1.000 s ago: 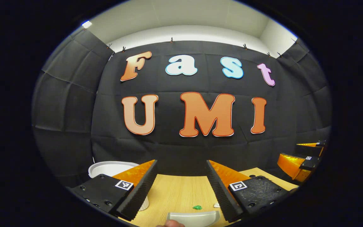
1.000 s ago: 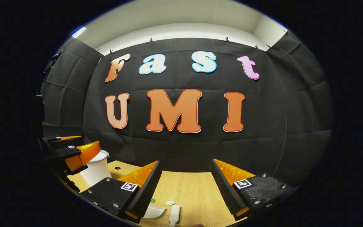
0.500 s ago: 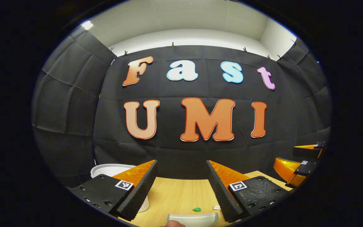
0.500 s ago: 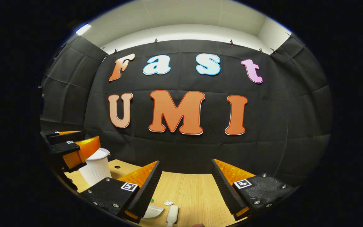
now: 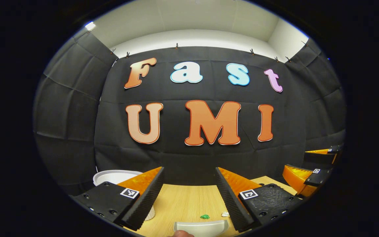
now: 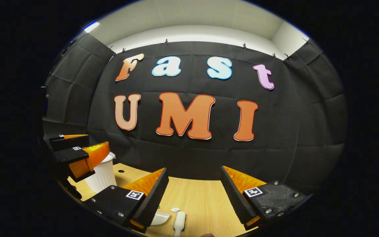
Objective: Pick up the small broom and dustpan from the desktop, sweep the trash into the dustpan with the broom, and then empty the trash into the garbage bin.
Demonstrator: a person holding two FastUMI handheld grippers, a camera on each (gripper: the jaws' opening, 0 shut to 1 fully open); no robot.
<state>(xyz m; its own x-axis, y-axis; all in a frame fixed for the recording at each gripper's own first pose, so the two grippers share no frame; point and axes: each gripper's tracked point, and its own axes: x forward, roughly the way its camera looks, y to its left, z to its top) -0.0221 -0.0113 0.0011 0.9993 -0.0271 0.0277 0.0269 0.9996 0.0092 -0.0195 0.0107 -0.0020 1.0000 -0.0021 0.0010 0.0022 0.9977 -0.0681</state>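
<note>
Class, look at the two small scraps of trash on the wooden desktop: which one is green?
The crumpled green scrap, lying left of the white scrap in the left gripper view, just beyond the grey plastic dustpan. Colour alone separates them.

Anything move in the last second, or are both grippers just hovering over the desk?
Only small camera drift. Both grippers stayed open and empty above the desk. The dustpan, broom, green scrap, white scrap and bin lie where they were; nothing grasped or released.
</note>
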